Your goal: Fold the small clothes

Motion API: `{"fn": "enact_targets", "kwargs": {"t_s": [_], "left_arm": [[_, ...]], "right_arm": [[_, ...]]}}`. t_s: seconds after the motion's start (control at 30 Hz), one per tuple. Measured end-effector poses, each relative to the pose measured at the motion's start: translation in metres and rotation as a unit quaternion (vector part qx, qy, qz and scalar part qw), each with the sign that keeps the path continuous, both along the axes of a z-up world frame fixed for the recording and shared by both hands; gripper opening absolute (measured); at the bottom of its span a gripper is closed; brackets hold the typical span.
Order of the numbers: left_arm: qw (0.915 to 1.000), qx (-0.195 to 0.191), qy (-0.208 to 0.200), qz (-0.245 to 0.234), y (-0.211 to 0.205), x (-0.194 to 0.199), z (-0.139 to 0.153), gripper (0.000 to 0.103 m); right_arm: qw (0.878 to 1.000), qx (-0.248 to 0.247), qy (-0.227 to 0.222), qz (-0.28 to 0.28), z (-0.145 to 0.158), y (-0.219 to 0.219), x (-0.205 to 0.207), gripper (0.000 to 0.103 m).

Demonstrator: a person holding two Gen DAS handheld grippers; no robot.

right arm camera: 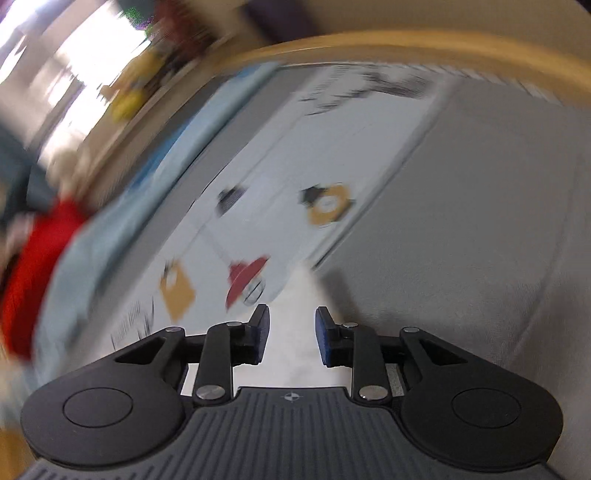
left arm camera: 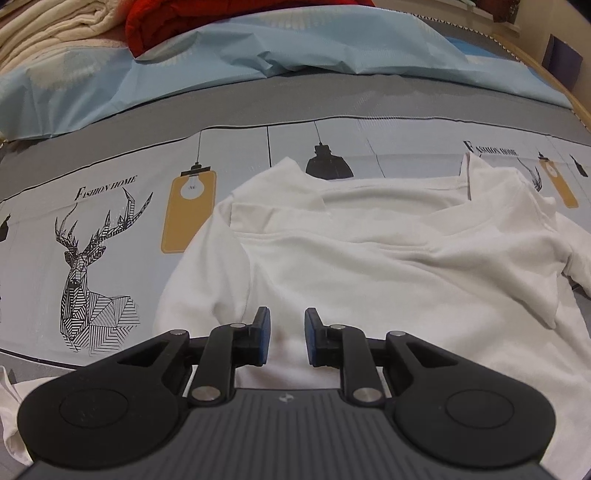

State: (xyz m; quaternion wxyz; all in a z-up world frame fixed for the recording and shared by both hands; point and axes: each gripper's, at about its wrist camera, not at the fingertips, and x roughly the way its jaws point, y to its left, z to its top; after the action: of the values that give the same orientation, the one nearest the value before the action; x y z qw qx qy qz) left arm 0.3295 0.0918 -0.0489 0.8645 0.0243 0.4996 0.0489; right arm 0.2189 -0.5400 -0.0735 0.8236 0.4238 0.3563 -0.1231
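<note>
**White top lies spread on printed bedsheet, both grippers parted and holding nothing**

Left wrist view: the left gripper (left arm camera: 287, 338) hangs low over a white top (left arm camera: 388, 266), its jaws parted by a modest gap with nothing between the blue pads (left arm camera: 264, 338); only the cloth below shows through the gap. The garment lies spread on a printed bedsheet (left arm camera: 122, 229), its neckline toward the far side and one sleeve (left arm camera: 207, 269) lying out to the left of the body. A second sleeve reaches toward the right edge of the frame. The cloth is wrinkled across the shoulders. The sheet's print shows a geometric deer (left arm camera: 92, 273) well left of the top, a yellow bulb tag (left arm camera: 188, 210) just beside the left shoulder, and a black pendant lamp (left arm camera: 327, 162) partly covered by the collar. Beyond a grey band of the sheet lies a rumpled light blue cover (left arm camera: 258, 55), with a red blanket (left arm camera: 207, 18) and a cream blanket (left arm camera: 48, 29) at the far left. Another scrap of white fabric (left arm camera: 9, 406) shows at the lower left corner.

Right wrist view: the frame is heavily motion-blurred. The right gripper (right arm camera: 291, 339) has its jaws parted somewhat wider, gripping nothing. Between them and just ahead lies a pale white strip, apparently an edge of the top (right arm camera: 308, 295), though blur prevents certainty. Grey sheet fills the right side, the printed panel runs diagonally, and a wooden bed rail (right arm camera: 406, 40) curves across the top.
</note>
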Motion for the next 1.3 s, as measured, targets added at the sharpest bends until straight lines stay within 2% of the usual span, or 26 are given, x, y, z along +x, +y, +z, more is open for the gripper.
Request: {"fn": "enact_targets", "kwargs": {"t_s": [0.1, 0.17, 0.4, 0.47, 0.57, 0.6, 0.63, 0.7, 0.8, 0.87, 0.93, 1.0, 1.07, 1.1, 1.17, 1.2, 1.23, 1.27, 1.3], "left_arm": [[1.0000, 0.001, 0.000, -0.001, 0.000, 0.000, -0.001, 0.022], [1.0000, 0.002, 0.000, -0.002, 0.000, 0.001, -0.001, 0.022], [1.0000, 0.005, 0.004, -0.007, -0.004, 0.001, -0.004, 0.022], [0.9999, 0.006, 0.003, -0.009, -0.005, 0.000, -0.004, 0.022], [0.9999, 0.012, 0.004, -0.008, -0.004, 0.000, -0.006, 0.022], [0.9999, 0.012, 0.005, -0.007, -0.003, 0.000, -0.007, 0.022], [0.9999, 0.014, 0.006, -0.006, -0.003, 0.000, -0.007, 0.022], [0.9998, 0.016, 0.007, -0.005, -0.002, 0.000, -0.009, 0.022], [0.9997, 0.020, 0.010, -0.005, 0.001, -0.001, -0.010, 0.022], [0.9997, 0.023, 0.011, -0.004, 0.002, -0.001, -0.012, 0.022], [0.9996, 0.024, 0.012, -0.004, 0.003, -0.001, -0.012, 0.022], [0.9996, 0.026, 0.012, -0.004, 0.003, -0.001, -0.013, 0.022], [0.9996, 0.027, 0.012, -0.004, 0.005, 0.000, -0.013, 0.022], [0.9996, 0.027, 0.012, -0.004, 0.006, 0.000, -0.014, 0.022], [0.9996, 0.027, 0.013, -0.003, 0.007, 0.001, -0.014, 0.022], [0.9996, 0.026, 0.013, -0.003, 0.007, 0.002, -0.014, 0.022], [0.9996, 0.026, 0.014, -0.004, 0.007, 0.002, -0.015, 0.022], [0.9995, 0.027, 0.014, -0.006, 0.006, 0.001, -0.015, 0.022], [0.9995, 0.027, 0.015, -0.008, 0.005, 0.001, -0.015, 0.022]], "right_arm": [[0.996, 0.043, 0.053, -0.057, -0.014, -0.005, -0.012, 0.029], [0.990, 0.070, 0.069, -0.102, -0.020, -0.005, -0.025, 0.031], [0.978, 0.136, 0.093, -0.125, -0.059, 0.013, -0.018, 0.036], [0.976, 0.154, 0.075, -0.134, -0.065, 0.017, -0.013, 0.039], [0.978, 0.166, 0.030, -0.124, -0.068, 0.019, 0.005, 0.039], [0.978, 0.169, 0.011, -0.124, -0.068, 0.019, 0.009, 0.033], [0.977, 0.171, -0.008, -0.127, -0.066, 0.019, 0.011, 0.023], [0.975, 0.175, -0.055, -0.127, -0.060, 0.018, 0.017, 0.013], [0.971, 0.173, -0.117, -0.117, -0.045, 0.018, 0.030, 0.010], [0.971, 0.150, -0.154, -0.104, -0.030, 0.019, 0.039, 0.008], [0.971, 0.080, -0.209, -0.086, 0.001, 0.027, 0.039, 0.006], [0.962, 0.000, -0.266, -0.067, 0.036, 0.039, 0.030, 0.006], [0.952, -0.073, -0.290, -0.063, 0.056, 0.051, 0.024, 0.006], [0.955, -0.106, -0.268, -0.071, 0.057, 0.055, 0.025, 0.006], [0.973, -0.141, -0.160, -0.088, 0.039, 0.056, 0.038, 0.007], [0.984, -0.128, -0.082, -0.091, 0.019, 0.050, 0.046, 0.012], [0.991, -0.094, -0.021, -0.095, -0.003, 0.042, 0.051, 0.012], [0.993, -0.038, 0.011, -0.108, -0.026, 0.032, 0.048, 0.012], [0.992, 0.015, 0.022, -0.126, -0.045, 0.022, 0.044, 0.012]]}}
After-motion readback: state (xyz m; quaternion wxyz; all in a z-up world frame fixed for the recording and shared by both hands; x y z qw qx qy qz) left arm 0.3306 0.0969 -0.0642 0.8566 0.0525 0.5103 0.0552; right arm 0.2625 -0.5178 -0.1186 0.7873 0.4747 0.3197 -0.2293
